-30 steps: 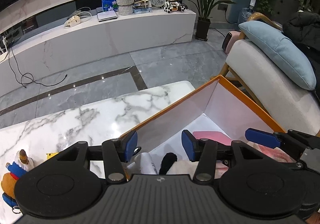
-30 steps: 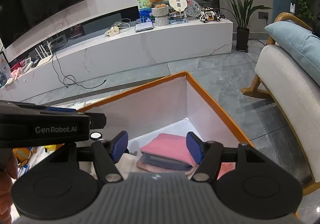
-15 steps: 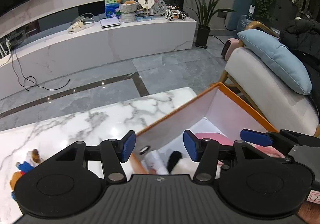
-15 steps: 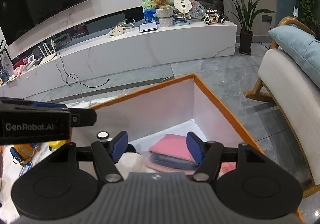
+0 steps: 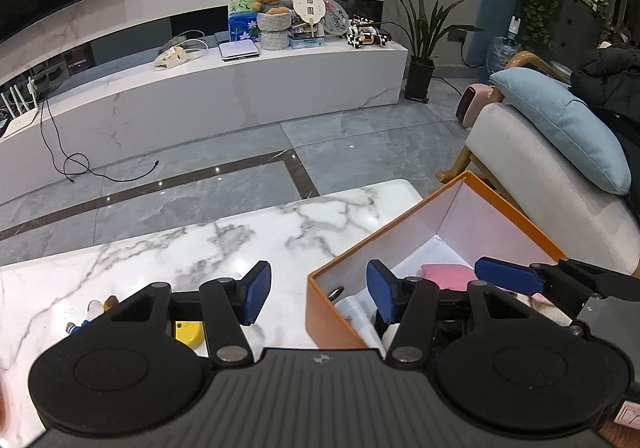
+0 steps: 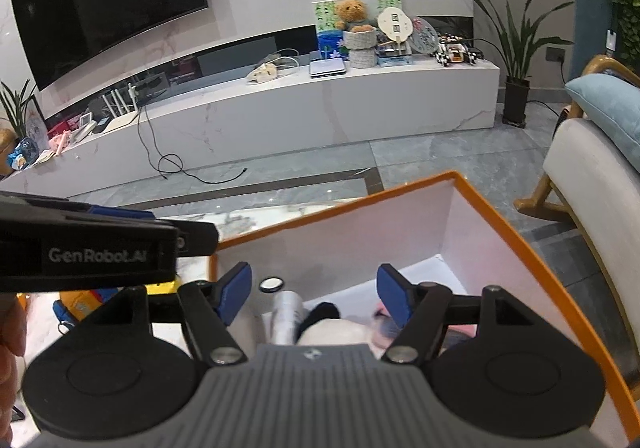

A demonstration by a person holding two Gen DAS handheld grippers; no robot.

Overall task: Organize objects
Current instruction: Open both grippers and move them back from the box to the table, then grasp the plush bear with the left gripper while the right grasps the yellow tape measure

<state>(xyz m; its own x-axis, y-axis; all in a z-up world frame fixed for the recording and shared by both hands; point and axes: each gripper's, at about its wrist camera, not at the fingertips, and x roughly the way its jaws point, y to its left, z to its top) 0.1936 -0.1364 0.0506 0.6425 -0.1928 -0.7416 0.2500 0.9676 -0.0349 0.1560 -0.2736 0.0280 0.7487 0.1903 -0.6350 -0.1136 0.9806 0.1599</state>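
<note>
Orange storage box: set under the right tool, jaws just widened, nothing gripped; collected items lie inside. Left tool: part-open, empty, astride the box's near wall; yellow object on worktop below-left, awaiting collection.

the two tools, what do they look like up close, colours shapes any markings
Both match: the left tool and the right tool each have a ribbed grey body, two round black discs, and black linkage arms with silver pivot pins ending in flat blue pads. The left one's black side, seen from the right wrist view, carries white "GenRobot.AI" lettering.
</note>
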